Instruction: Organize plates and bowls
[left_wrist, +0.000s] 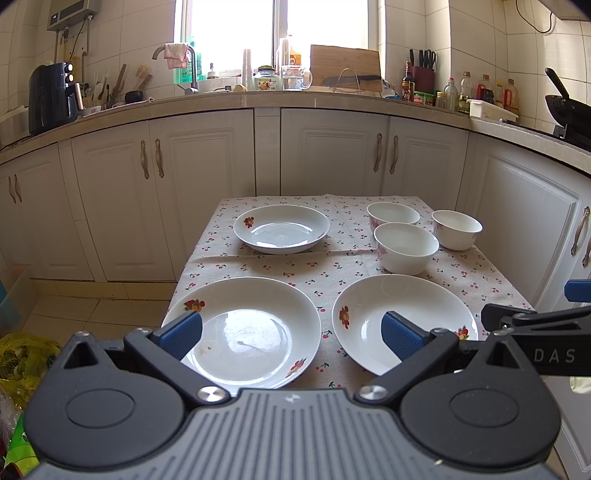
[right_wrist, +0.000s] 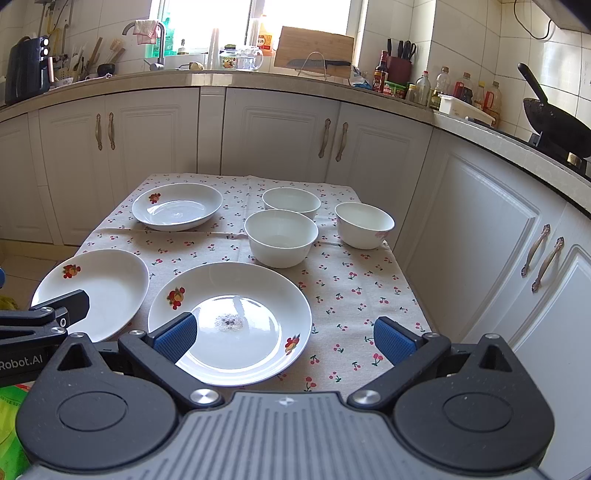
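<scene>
Cherry-print tablecloth (right_wrist: 343, 284) amid white kitchen cabinets (right_wrist: 280, 129).

On the worktop (right_wrist: 369, 295), two plates (right_wrist: 229, 321) (right_wrist: 99, 288) lie near, a third (right_wrist: 177, 206) far left, three bowls (right_wrist: 280, 236) (right_wrist: 291, 201) (right_wrist: 364, 225) far right.

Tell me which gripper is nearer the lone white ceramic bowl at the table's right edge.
Right. The right gripper hangs open over the table's near right part, the lone white ceramic bowl ahead to its right. The left gripper hangs open over the near left plate, farther away.
</scene>
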